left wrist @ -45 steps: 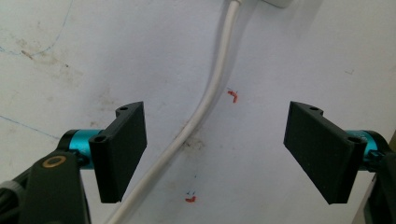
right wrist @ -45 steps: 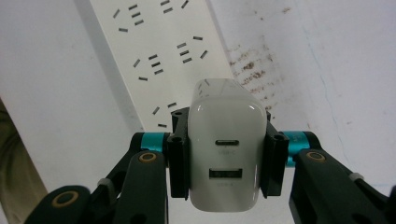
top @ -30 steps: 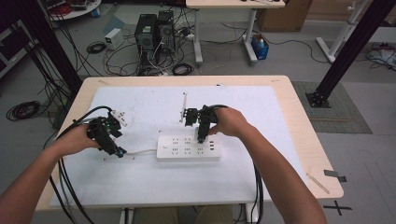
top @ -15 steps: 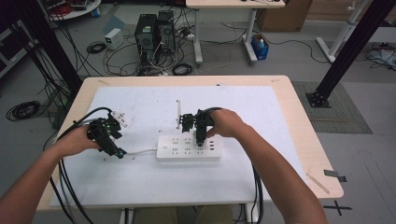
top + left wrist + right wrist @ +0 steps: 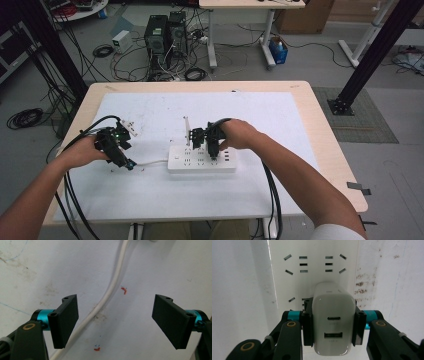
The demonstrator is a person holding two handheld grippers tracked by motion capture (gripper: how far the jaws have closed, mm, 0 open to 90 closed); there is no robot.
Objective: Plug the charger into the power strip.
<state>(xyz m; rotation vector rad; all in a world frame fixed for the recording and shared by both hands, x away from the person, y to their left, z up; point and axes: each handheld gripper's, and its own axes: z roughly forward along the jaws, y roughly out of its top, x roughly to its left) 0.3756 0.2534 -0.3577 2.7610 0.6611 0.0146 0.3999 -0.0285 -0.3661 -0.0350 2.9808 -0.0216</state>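
White paper (image 5: 150,195) covers the wooden table (image 5: 327,145), with computer towers (image 5: 165,32) and loose cables on the floor at twelve o'clock beyond it. On the paper lies a long white plastic power strip (image 5: 200,164), its white cord (image 5: 110,290) trailing toward nine o'clock. The right gripper (image 5: 333,327) is clamped on a white rounded-block USB charger (image 5: 333,327), one black jaw on each side, holding it over the strip's sockets; whether its prongs are seated I cannot tell. The left gripper (image 5: 117,322) hovers at nine o'clock from the strip, jaws spread wide and empty, straddling the cord without touching it.
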